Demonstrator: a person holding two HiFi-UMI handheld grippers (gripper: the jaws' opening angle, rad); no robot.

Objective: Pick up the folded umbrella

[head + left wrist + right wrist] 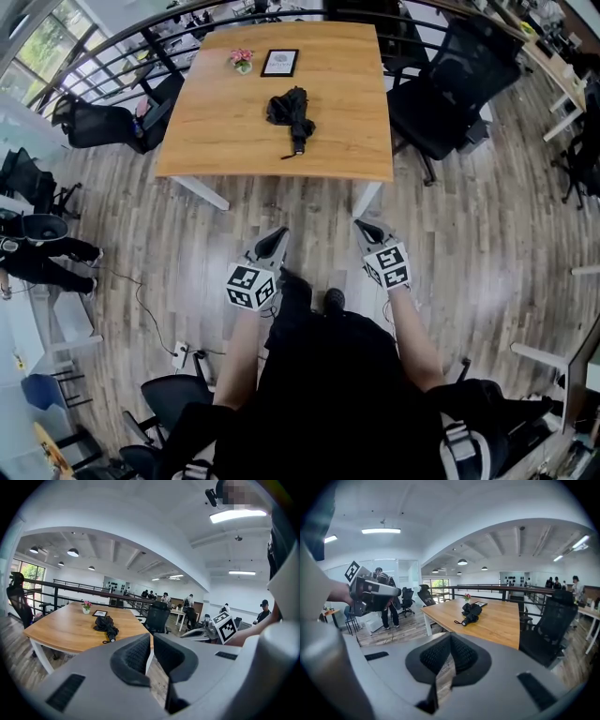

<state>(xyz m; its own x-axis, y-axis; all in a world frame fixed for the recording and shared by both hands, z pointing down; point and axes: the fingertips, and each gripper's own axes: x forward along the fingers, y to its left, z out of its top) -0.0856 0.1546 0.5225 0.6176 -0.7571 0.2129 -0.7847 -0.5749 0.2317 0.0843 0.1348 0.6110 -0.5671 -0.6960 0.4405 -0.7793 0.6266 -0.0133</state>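
The person [323, 394], in dark clothes, stands on the wood floor [469, 244] with arms forward and one gripper in each hand. The L gripper [277, 234] and the R gripper [364, 228] are side by side, low, in front of the body. Both point toward the table [216, 141] and a bit down.

L gripper: jaws together, only a thin slit between the black pads, nothing in it. R gripper: jaws also pressed together, nothing held. Both hang over the floor, well apart from the table edge, and touch nothing.

Next comes the table, a light wood top w/ white legs. The umbrella [292, 112], black and folded, lies approx. in the middle of the top. Its handle end points toward the person, w/ a thin strap loop beside the handle. It lies alone, apart from the other things.

Behind it, near the far edge, is a small frame [279, 63], and just beside that, on the person's left, a pot [242, 60] w/ pink flowers. A black chair [450, 84] is at the table's side on the person's right. A 2nd chair [103, 124] is by the far corner on the left. Beyond the table runs a dark railing [93, 592].
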